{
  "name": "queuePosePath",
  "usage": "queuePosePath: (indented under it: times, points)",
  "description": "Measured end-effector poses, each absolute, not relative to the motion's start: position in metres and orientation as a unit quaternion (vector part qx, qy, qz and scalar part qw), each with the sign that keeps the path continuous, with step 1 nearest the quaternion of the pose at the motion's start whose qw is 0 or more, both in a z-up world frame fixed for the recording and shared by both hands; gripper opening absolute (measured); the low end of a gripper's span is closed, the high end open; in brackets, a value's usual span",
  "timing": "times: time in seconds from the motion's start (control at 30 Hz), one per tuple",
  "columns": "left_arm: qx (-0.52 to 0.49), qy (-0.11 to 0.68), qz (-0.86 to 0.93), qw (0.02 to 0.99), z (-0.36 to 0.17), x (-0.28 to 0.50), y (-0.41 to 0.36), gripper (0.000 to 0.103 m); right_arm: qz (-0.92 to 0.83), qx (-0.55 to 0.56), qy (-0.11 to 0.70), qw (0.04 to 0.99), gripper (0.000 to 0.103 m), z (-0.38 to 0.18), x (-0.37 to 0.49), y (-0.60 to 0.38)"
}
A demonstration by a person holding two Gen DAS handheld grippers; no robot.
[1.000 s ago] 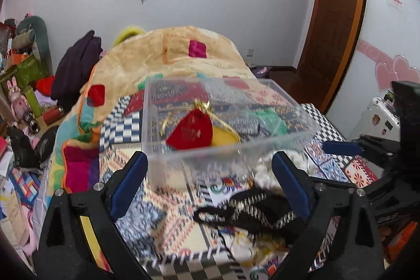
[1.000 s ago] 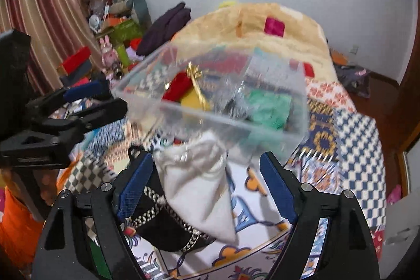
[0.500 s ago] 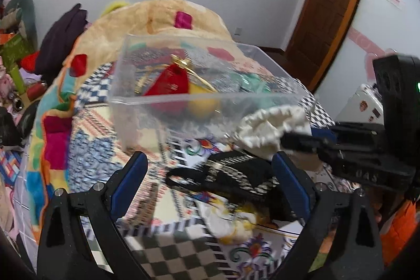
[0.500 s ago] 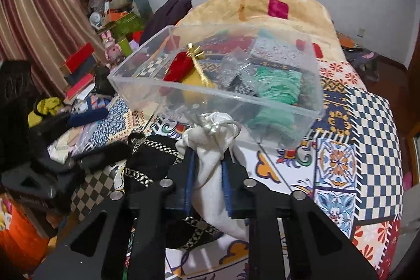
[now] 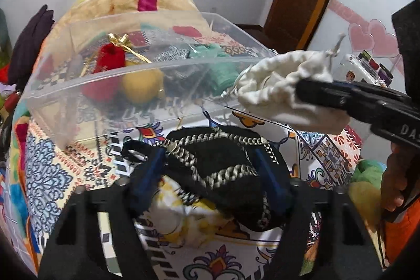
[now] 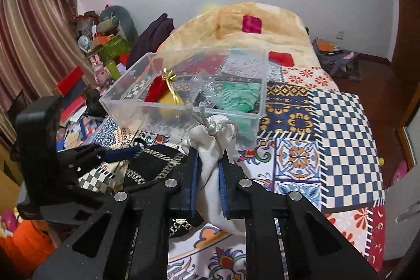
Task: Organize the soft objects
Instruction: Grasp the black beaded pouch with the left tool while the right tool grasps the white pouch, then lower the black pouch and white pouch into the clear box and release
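So the right gripper (image 6: 207, 169) was clamped tight on the white drawstring fabric pouch (image 6: 210, 175), held up off the patchwork bedspread (image 6: 341, 122) right at the near wall of the clear plastic storage bin (image 6: 183, 85). Left gripper (image 5: 210, 175) sat half-closed around the black chain-strap cloth bag (image 5: 223, 164) lying on the bed, pads about touching it.

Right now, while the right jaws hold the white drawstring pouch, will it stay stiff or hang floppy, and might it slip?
The white drawstring pouch probably is floppy: its cloth bunches and sags around the right gripper. It looks light, since it hangs above the quilt without stretching. A slip seems unlikely; the jaws pinch it tightly.
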State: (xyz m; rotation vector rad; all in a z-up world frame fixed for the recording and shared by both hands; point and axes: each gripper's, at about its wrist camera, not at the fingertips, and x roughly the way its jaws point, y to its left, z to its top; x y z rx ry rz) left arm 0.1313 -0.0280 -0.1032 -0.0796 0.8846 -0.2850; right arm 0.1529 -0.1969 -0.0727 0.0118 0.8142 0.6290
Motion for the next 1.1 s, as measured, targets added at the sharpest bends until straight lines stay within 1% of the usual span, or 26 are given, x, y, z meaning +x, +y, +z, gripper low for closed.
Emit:
queuePosePath:
  times: [0.03, 0.1, 0.17, 0.2, 0.43, 0.67, 1.1]
  points:
    - [-0.039, 0.424, -0.136, 0.895, -0.103, 0.131, -0.028, 0.057, 0.300, 0.006, 0.387, 0.872, 0.013, -0.071, 0.153, -0.198]
    - [-0.037, 0.420, -0.137, 0.896, -0.102, 0.130, -0.026, 0.039, 0.301, 0.007, 0.384, 0.873, 0.013, -0.070, 0.152, -0.199]
    - [-0.042, 0.418, -0.140, 0.897, -0.099, 0.128, -0.024, 0.030, 0.302, 0.007, 0.383, 0.873, 0.013, -0.070, 0.151, -0.198]
    - [-0.043, 0.415, -0.140, 0.898, -0.097, 0.129, -0.020, 0.027, 0.303, 0.007, 0.383, 0.873, 0.013, -0.069, 0.152, -0.198]
    - [-0.049, 0.382, -0.132, 0.913, -0.073, 0.117, -0.007, 0.024, 0.306, 0.005, 0.377, 0.874, 0.013, -0.065, 0.148, -0.198]
    - [-0.098, 0.358, -0.143, 0.917, -0.046, 0.110, 0.020, 0.024, 0.312, 0.004, 0.361, 0.879, 0.013, -0.055, 0.142, -0.198]
    - [-0.091, 0.310, -0.100, 0.941, -0.018, 0.107, 0.042, 0.024, 0.316, 0.011, 0.340, 0.886, 0.013, -0.041, 0.144, -0.198]
